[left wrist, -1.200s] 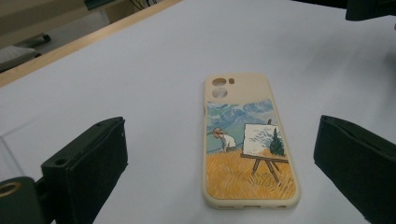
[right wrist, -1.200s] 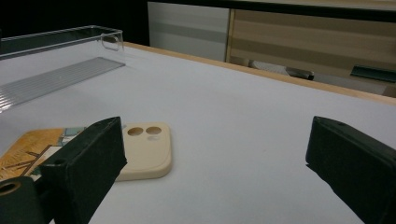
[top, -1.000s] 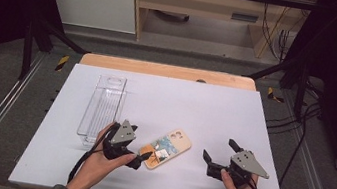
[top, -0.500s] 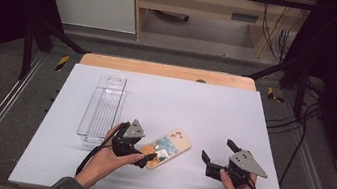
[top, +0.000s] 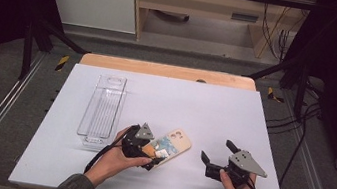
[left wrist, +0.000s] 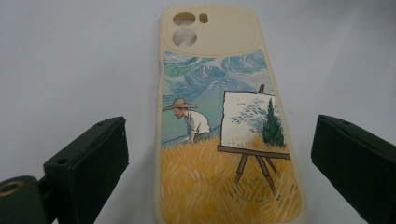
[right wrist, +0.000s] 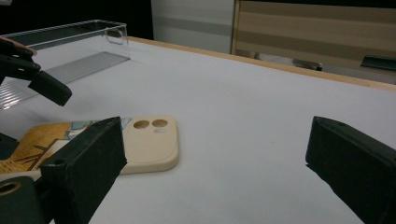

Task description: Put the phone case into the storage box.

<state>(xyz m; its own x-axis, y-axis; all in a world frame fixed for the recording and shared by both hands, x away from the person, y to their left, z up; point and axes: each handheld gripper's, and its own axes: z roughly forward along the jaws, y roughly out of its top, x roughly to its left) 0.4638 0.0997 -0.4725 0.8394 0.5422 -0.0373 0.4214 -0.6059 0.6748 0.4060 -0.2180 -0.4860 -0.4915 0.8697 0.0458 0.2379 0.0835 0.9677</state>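
A cream phone case (top: 175,143) printed with a painter in a wheat field lies flat on the white table (top: 205,105), camera holes pointing away from me. My left gripper (top: 151,153) is open and low over the case's near end. In the left gripper view its jaws stand wide on either side of the phone case (left wrist: 224,140) without touching it. My right gripper (top: 217,151) is open to the right of the case, with bare table between its jaws. The right gripper view shows the phone case (right wrist: 152,140) at its left, beyond the right gripper (right wrist: 215,149).
A clear plastic tray (top: 103,110) lies left of the case, long side running away from me; its far end appears as the clear tray (right wrist: 70,51) in the right gripper view. A wooden strip (top: 167,70) edges the table's far side.
My left gripper has slid right and forward until its jaws straddle the near end of the phone case. The right gripper has barely shifted.
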